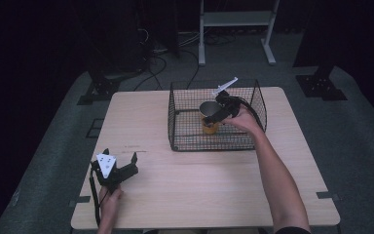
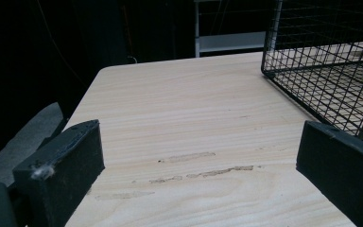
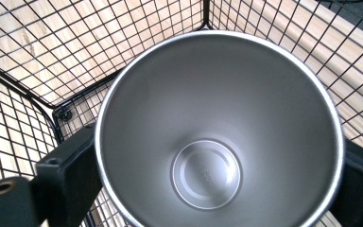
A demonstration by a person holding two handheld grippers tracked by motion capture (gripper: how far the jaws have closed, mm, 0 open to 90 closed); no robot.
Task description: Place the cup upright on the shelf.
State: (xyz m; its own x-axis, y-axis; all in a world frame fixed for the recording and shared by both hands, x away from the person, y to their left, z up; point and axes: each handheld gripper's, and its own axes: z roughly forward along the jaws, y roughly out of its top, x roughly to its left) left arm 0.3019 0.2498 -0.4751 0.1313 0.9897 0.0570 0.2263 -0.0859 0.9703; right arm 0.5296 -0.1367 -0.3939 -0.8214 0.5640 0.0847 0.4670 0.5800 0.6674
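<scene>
A steel cup (image 1: pixel 208 109) with a yellow outside stands upright inside the black wire basket (image 1: pixel 174 122) at the table's far middle. My right gripper (image 1: pixel 214 117) reaches in over the basket's right side and is shut on the cup. In the right gripper view its black fingers (image 3: pixel 66 175) press both sides of the cup (image 3: pixel 217 118), whose inside is bare. I cannot tell whether the cup rests on the basket floor. My left gripper (image 1: pixel 121 155) sits open on the wooden table (image 1: pixel 199 180) near its front left, nothing between its fingers (image 2: pixel 61 161).
The basket's near left corner (image 2: pixel 312 71) shows at the right of the left gripper view, with bare tabletop (image 2: pixel 179 109) ahead. Beyond the table stand a white shelf frame (image 1: pixel 236 19), floor cables (image 1: pixel 156 63) and black stand bases (image 1: pixel 321 85).
</scene>
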